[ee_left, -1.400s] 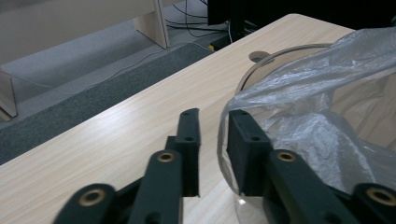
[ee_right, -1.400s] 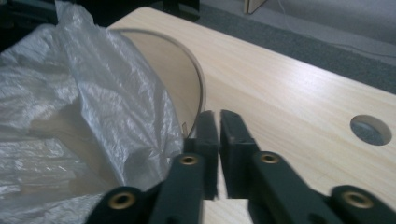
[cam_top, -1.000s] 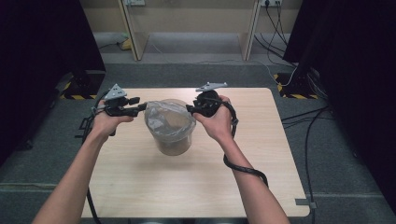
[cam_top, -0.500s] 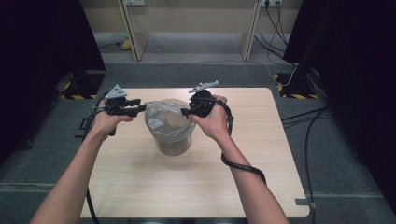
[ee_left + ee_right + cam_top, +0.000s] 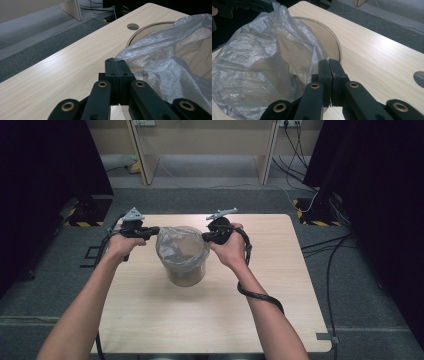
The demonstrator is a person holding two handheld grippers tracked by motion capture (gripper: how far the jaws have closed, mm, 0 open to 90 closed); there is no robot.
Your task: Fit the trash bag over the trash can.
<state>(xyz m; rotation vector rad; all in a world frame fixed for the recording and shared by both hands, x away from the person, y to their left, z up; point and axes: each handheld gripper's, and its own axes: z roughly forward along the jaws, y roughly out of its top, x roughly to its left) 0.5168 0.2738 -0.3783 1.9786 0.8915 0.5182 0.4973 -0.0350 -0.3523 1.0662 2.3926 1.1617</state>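
Obs.: clear bin (image 5: 186,270) w/ plastic liner bag (image 5: 181,247) stood at centre of counter (image 5: 280,285), slightly left of frame middle in high view. Left hand-held gripper (image 5: 154,231) sat at bag's left rim; jaws had just been closing, now clenched on a pinch of bag film, seen at jaw tips in left gripper view (image 5: 115,65). Right hand-held gripper (image 5: 206,237) at right rim; jaws likewise just closed, clenched on bag edge (image 5: 328,65). Bag lay btwn the two, each gripper pointing inward toward it, roughly opposite. Bag mouth axis ran left-right across frame. Both hands equally near. Judgement: next move prob. turns on pulling rims apart along that axis, or down over bin rim.
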